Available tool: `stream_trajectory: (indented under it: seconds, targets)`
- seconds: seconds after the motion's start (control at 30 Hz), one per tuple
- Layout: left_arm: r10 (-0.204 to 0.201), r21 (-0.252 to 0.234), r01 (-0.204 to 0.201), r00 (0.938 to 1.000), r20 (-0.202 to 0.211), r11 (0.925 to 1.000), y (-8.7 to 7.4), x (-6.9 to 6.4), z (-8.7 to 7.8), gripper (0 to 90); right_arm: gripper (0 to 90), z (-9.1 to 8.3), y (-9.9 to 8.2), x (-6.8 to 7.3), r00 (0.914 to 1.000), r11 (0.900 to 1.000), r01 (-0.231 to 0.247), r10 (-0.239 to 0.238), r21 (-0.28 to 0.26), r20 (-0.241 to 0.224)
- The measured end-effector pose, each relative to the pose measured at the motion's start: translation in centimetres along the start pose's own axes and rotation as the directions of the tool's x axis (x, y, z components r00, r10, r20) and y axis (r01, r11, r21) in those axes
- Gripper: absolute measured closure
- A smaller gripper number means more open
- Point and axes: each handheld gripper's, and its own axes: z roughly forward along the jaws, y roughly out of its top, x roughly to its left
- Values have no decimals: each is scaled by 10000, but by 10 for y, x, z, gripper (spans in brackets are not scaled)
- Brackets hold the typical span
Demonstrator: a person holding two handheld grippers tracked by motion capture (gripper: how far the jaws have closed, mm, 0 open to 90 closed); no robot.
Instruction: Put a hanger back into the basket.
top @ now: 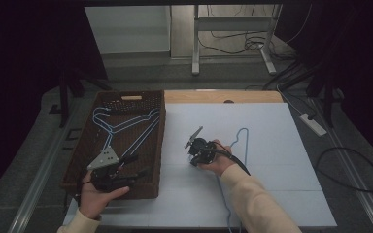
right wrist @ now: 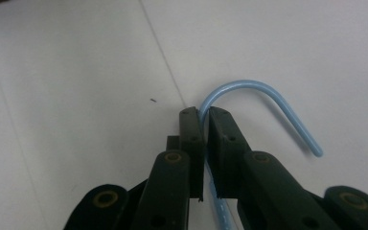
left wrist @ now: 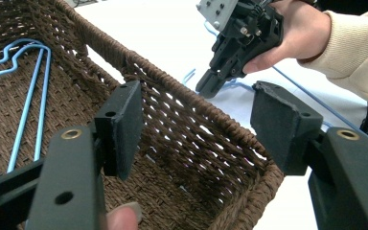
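Observation:
A light blue wire hanger (top: 238, 138) lies on the white table (top: 277, 160). My right gripper (right wrist: 205, 115) points down at the table and is shut on the wire just behind the curved hook (right wrist: 268, 93). The high view shows this gripper (top: 194, 161) a little right of the basket, and in the left gripper view it (left wrist: 211, 86) stands beyond the rim. A brown wicker basket (top: 161, 145) holds more blue hangers (top: 126, 126). My left gripper (top: 137, 165) hovers over the basket's near right corner, jaws open wide (left wrist: 196, 103) with nothing between them.
A wooden board (top: 223, 97) borders the table's far edge. Beyond it are a metal stand (top: 196, 43), floor cables (top: 349, 170) and a power strip (top: 313, 124). White table surface extends right of the hanger and in front of the basket.

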Motion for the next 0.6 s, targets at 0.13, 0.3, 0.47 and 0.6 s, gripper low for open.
stream_trajectory:
  seconds: [0.13, 0.3, 0.47, 0.6]
  targets:
    - [3, -15, -3, 10000, -6, 10000, 0, 0, 0, 365, 857, -6, -4, -2, 9992, 9989, -381, 383, -257, 88]
    - [15, -27, -15, 10000, 2, 10000, 1, -1, -1, 365, 857, -19, -8, -5, 9963, 9926, -833, 847, -887, 129]
    - [19, 12, -19, 10000, 20, 10000, 1, -2, 1, 365, 858, -42, -19, -10, 9890, 9706, -1439, 1477, -1928, 54]
    - [47, 15, -47, 10000, 39, 10000, 1, -3, 1, 365, 859, -52, -24, -12, 9856, 9573, -1654, 1691, -2372, -48]
